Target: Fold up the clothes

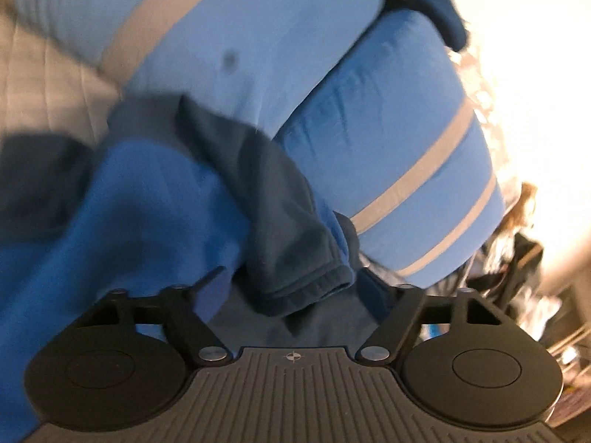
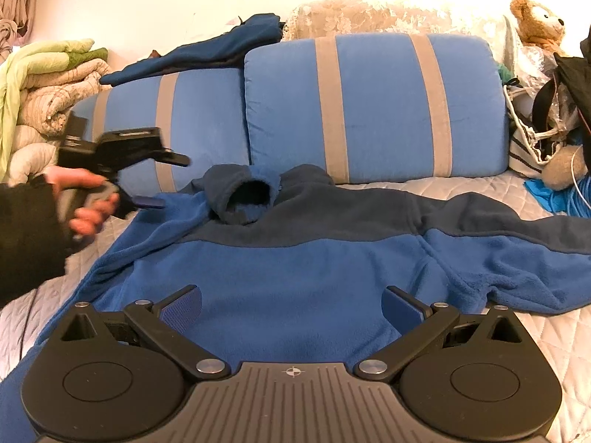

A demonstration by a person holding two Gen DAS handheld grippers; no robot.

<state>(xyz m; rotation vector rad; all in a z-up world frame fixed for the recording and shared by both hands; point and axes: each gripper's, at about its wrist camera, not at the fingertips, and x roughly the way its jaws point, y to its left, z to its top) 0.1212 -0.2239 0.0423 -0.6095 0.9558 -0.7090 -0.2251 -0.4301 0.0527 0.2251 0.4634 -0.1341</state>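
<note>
A blue fleece jacket (image 2: 295, 258) with a navy upper band lies spread flat on the quilted cover (image 2: 498, 332), one sleeve (image 2: 517, 254) stretched out to the right. A navy cuff (image 2: 243, 195) sits bunched at its far edge. My right gripper (image 2: 293, 301) hovers open over the jacket's blue body, nothing between its fingers. A person's hand (image 2: 85, 199) holds my left gripper (image 2: 171, 181) open at the jacket's far left edge. In the left wrist view the left gripper (image 1: 291, 280) is wide open close over the navy cuff (image 1: 295, 269) and blue fleece (image 1: 129, 221); its right fingertip is hidden.
Two blue cushions with grey stripes (image 2: 369, 107) stand behind the jacket, with another navy garment (image 2: 221, 48) draped on top. Folded quilts (image 2: 48, 85) pile at the left. A teddy bear (image 2: 535, 18) and bags with clutter (image 2: 546, 118) crowd the right.
</note>
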